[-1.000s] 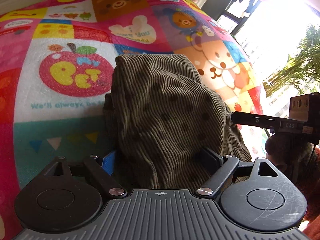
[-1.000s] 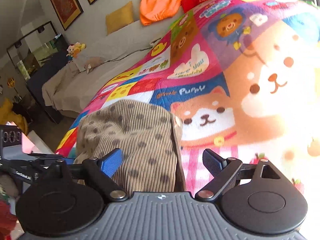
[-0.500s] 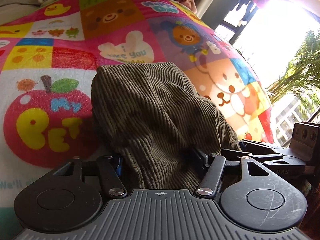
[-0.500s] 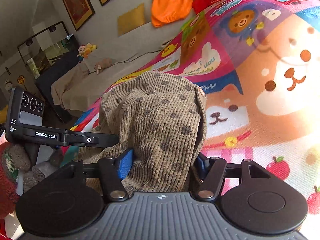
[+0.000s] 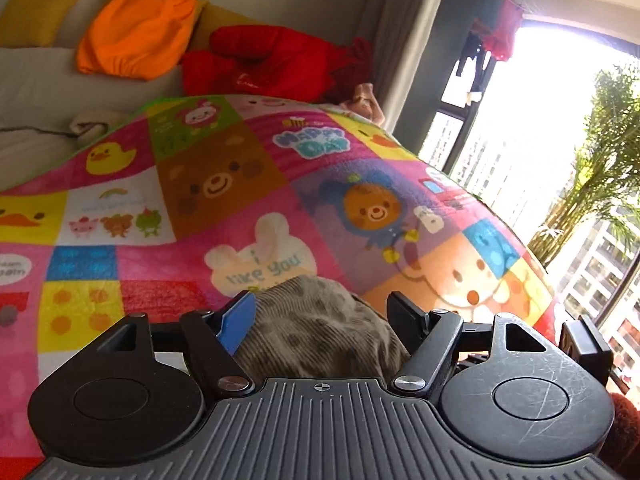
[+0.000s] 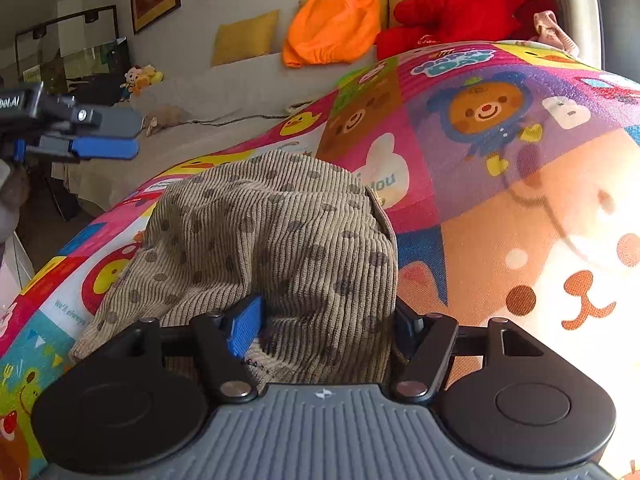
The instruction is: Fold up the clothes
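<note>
Bunching between the right tool's (image 6: 326, 326) clamped fingers, olive ribbed dotted garment (image 6: 272, 240); left tool (image 5: 322, 316) spread, empty.

- The left wrist view sits low and close over the patchwork blanket (image 5: 248, 152), facing along its fingers toward the orange cushion (image 5: 134, 36) and the bright window (image 5: 560, 128).
- The right wrist view sits equally low, facing the same wall.
- Both share the blanket (image 6: 500, 128), the spotted corduroy garment (image 5: 320, 332) (image 6: 272, 248) and the orange cushion (image 6: 334, 26).
</note>
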